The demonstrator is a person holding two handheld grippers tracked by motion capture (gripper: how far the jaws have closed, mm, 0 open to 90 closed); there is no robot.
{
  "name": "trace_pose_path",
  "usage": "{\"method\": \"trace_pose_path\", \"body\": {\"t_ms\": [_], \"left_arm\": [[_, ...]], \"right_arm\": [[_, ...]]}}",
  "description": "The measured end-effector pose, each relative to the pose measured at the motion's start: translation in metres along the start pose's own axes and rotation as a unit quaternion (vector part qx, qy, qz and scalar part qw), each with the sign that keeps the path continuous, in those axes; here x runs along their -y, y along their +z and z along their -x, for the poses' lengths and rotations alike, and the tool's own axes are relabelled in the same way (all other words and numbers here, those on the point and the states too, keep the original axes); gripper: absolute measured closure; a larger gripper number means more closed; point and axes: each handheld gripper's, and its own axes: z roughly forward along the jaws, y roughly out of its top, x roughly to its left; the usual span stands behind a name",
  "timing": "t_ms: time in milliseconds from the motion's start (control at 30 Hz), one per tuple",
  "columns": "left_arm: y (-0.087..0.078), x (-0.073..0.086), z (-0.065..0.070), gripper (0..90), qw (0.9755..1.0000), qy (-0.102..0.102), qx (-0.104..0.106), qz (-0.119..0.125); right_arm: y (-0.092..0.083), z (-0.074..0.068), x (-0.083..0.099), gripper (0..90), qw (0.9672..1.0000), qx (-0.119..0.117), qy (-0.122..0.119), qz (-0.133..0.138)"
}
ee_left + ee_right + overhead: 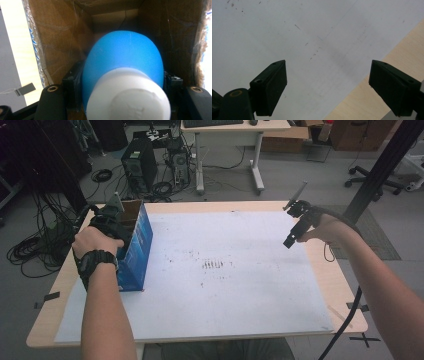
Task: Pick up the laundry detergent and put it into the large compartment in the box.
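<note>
A blue, rounded object [122,55] with a thick white end [128,100] sits between the jaws of my left gripper [122,81], which is shut on its sides. Object and jaws are inside an open cardboard box [57,42]. In the high view this box [136,250] has blue outer walls and stands at the table's left side, with my left gripper [120,222] reaching into its top. My right gripper [292,237] hovers over the right part of the white sheet [225,270]. Its jaws [328,85] stand wide open with nothing between them.
The white sheet [287,30] covers most of the wooden table [345,285], whose bare edge [387,57] runs under the right gripper. On the floor behind the table are a computer tower [139,165], cable coils [35,250] and a desk [235,130]. A black post [380,165] rises at right.
</note>
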Motion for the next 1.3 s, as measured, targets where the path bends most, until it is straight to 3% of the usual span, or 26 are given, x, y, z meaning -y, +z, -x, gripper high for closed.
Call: {"method": "trace_pose_path", "body": {"t_ms": [367, 867, 1300], "left_arm": [[0.000, 0.001, -0.001, 24.5, 1.0000, -0.003, 0.000, -0.008], [-0.007, 0.002, -0.002, 24.5, 1.0000, -0.007, 0.004, 0.000], [-0.029, 0.002, -0.001, 21.3, 1.0000, -0.008, -0.001, 0.003]], "right_arm": [[0.001, -0.002, -0.001, 14.7, 1.0000, -0.001, -0.006, 0.000], [0.001, -0.002, -0.002, 14.6, 1.0000, -0.001, -0.006, 0.002], [0.001, -0.004, -0.003, 14.6, 0.9999, -0.003, -0.009, 0.003]]}}
